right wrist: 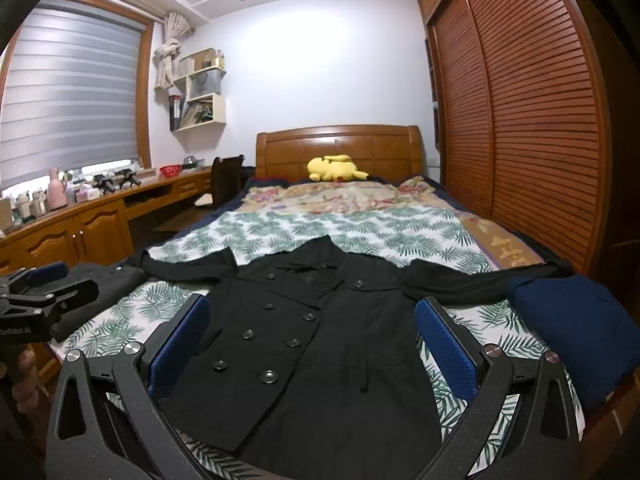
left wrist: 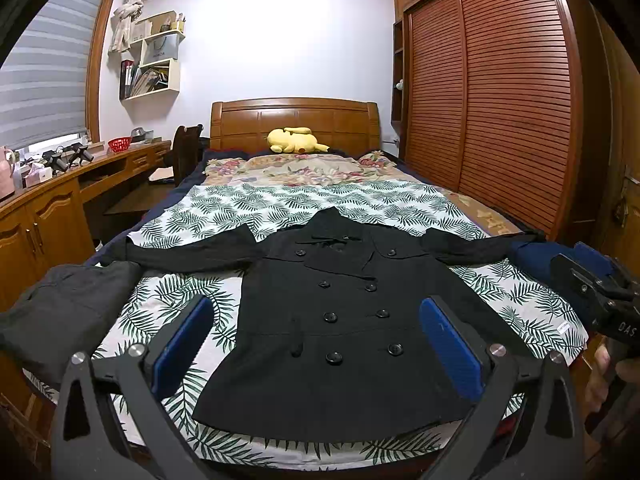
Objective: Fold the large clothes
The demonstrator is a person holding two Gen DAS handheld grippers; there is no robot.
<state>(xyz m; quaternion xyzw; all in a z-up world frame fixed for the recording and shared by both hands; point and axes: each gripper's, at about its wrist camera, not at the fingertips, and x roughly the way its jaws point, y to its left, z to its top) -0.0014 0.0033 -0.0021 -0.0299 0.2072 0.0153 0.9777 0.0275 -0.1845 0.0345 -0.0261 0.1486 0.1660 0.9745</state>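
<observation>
A black double-breasted coat [left wrist: 340, 320] lies flat, front up, on the leaf-print sheet [left wrist: 280, 200] of the bed, both sleeves spread out sideways; it also shows in the right wrist view [right wrist: 320, 340]. My left gripper [left wrist: 316, 308] is open and empty, held above the coat's hem. My right gripper [right wrist: 312, 308] is open and empty, also above the hem, a little to the right. Each gripper shows at the edge of the other's view: the right gripper [left wrist: 600, 292], the left gripper [right wrist: 44, 288].
A folded dark grey garment [left wrist: 60, 312] lies at the bed's left edge, a folded navy one [right wrist: 580, 328] at the right. A yellow plush toy [left wrist: 294, 141] sits by the headboard. A wooden desk [left wrist: 48, 200] runs along the left, a louvred wardrobe [left wrist: 500, 100] along the right.
</observation>
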